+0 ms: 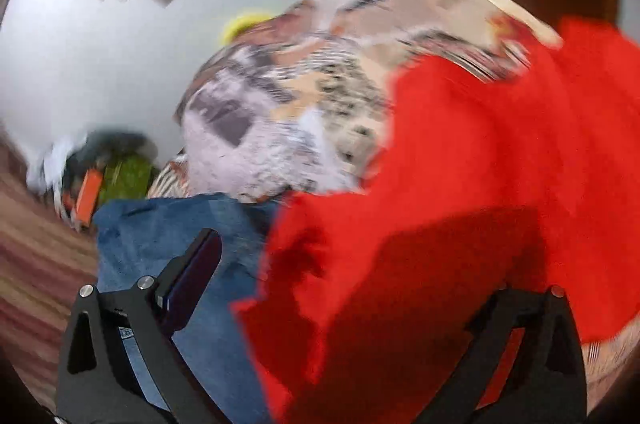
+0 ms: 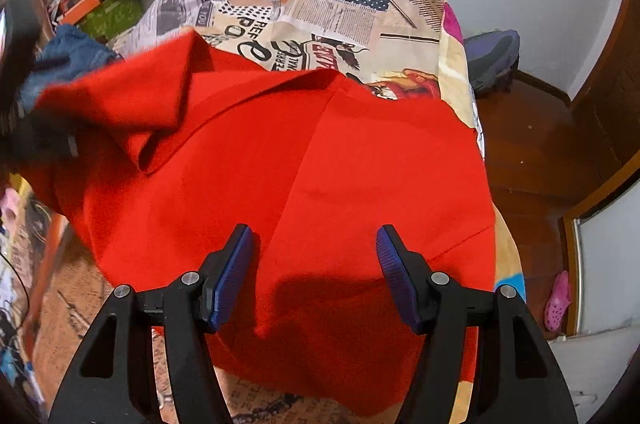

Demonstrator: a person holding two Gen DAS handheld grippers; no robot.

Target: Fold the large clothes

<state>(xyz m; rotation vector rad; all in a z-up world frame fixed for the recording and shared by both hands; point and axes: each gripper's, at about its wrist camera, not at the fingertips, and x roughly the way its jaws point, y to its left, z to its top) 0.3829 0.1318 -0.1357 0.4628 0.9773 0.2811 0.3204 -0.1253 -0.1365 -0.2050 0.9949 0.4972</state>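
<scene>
A large red garment [image 2: 320,164] lies spread on a bed with a newspaper-print sheet [image 2: 320,8]. My right gripper [image 2: 314,260] is open and empty, just above the garment's near part. In the blurred left wrist view the red garment [image 1: 480,184] drapes over my left gripper [image 1: 332,264]. Its left finger [image 1: 196,272] shows; the right finger is hidden under the cloth. The jaws look spread wide, with cloth across them. The left gripper [image 2: 24,96] also shows as a dark blur at the garment's left corner, which is lifted and folded over.
A blue denim garment [image 1: 180,244] lies at the bed's left side, also in the right wrist view [image 2: 72,52]. A clutter pile with an orange box [image 2: 80,8] sits by the wall. A dark bag [image 2: 492,56] and a pink shoe [image 2: 558,300] are on the wooden floor at right.
</scene>
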